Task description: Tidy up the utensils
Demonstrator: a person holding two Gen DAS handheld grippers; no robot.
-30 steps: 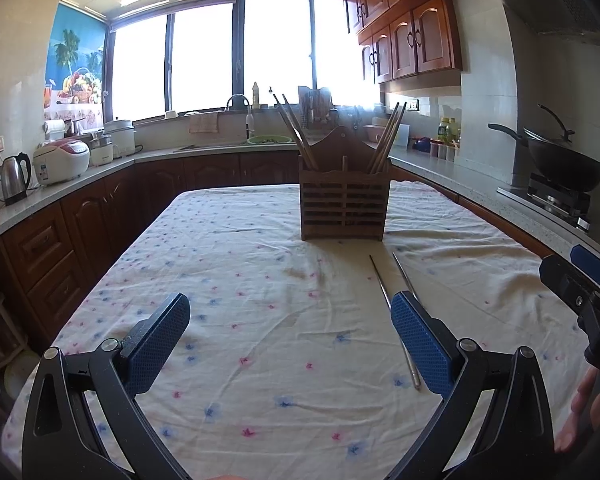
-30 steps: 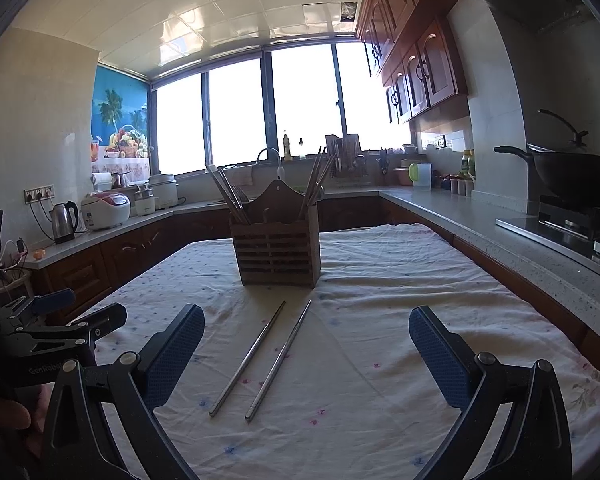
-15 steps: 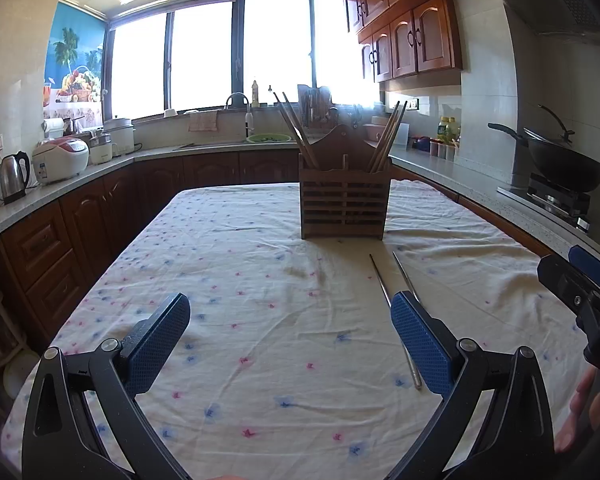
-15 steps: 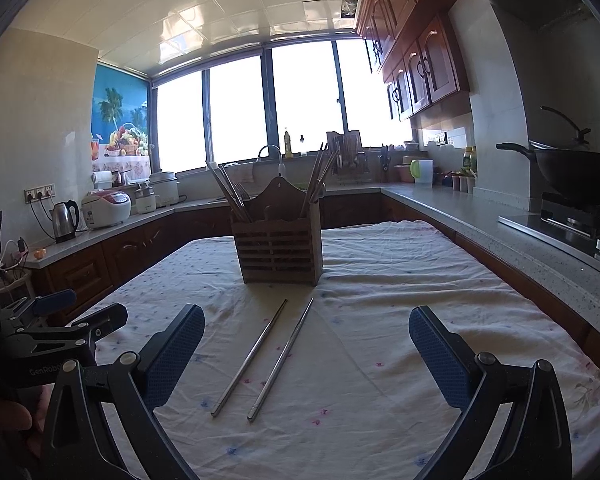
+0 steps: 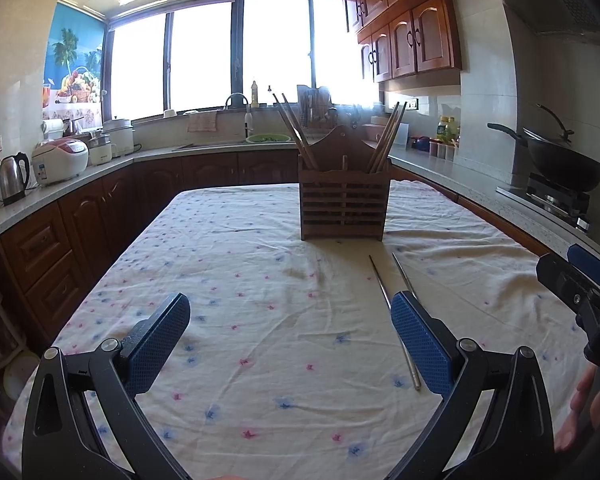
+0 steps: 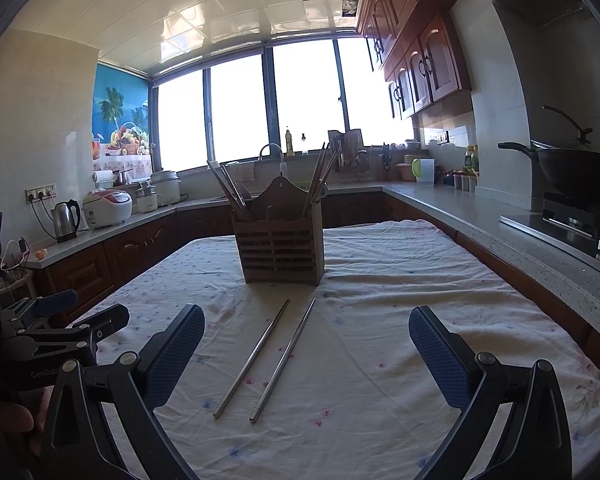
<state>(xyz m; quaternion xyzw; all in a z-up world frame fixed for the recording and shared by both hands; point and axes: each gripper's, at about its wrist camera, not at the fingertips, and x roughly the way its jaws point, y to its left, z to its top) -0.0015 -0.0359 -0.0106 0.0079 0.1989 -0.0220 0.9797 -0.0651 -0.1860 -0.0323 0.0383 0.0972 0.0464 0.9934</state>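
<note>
Right wrist view has the right gripper wide open over two metal chopsticks, probably slick and thin, so pinch mid-shaft; left gripper gapes too.

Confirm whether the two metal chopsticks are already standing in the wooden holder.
No, both metal chopsticks lie flat on the tablecloth in front of the wooden holder.

Metal chopsticks: two, lying loose on the cloth, ahead of and between the right gripper's fingers
Wooden holder: one, beyond the chopsticks
Bunches of wooden chopsticks in the holder: two, one at each end; sticks too bunched to count
Grippers: two, left and right
</note>
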